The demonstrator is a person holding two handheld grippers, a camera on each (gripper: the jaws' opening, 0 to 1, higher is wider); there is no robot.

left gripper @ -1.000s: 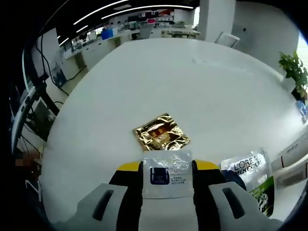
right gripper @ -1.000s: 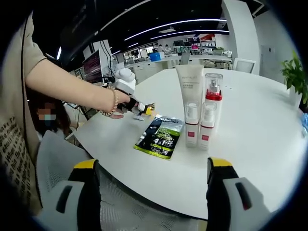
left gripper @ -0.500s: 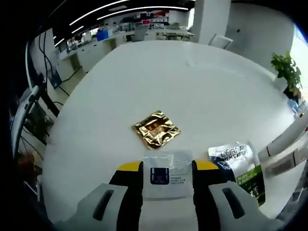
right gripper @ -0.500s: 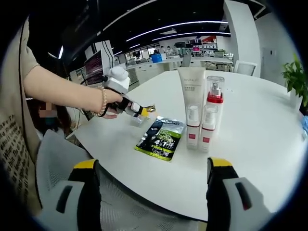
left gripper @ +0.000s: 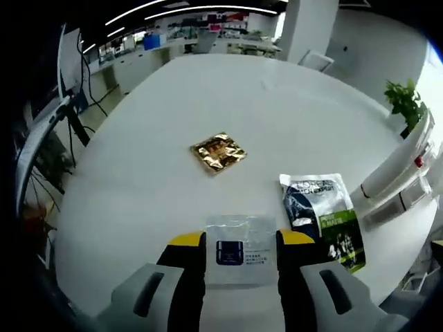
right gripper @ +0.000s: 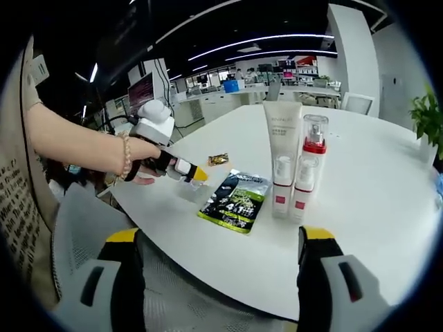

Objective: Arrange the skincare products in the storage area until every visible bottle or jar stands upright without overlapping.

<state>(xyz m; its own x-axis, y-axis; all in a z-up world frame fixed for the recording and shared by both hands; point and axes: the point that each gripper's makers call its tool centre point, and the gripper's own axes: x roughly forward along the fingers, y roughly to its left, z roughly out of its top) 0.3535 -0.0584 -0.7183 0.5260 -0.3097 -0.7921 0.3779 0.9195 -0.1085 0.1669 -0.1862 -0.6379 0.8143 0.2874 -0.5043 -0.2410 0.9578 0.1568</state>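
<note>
Left gripper view: left hand-held gripper [left gripper: 241, 243] is clamped on a clear sample sachet [left gripper: 240, 247] with a dark blue label, pinched by its near edge between the yellow-tipped jaws, sachet hanging above the white round bench [left gripper: 277, 104]. Judgement: thin, floppy, near weightless, slick film, so an edge pinch works but it will droop and can't stand up alone. Gold foil sachet [left gripper: 218, 151] lies flat at 12 o'clock from the jaws, well apart; same handling, take it by a crimped edge. Black-and-green L'Oreal pouch [left gripper: 322, 218] lies flat at 2 o'clock, soft, bulkier. Right gripper view: right hand-held gripper [right gripper: 221, 259] has its jaws wide apart, holding nothing, off the bench edge. White tube [right gripper: 282, 158] and red-capped pump bottle [right gripper: 306, 168] stand upright at 12 o'clock, just beside each other; rigid, heavier, tippy, so grip mid-body. The pouch is at 11 o'clock, with the person's hand [right gripper: 142, 162] beyond it.
</note>
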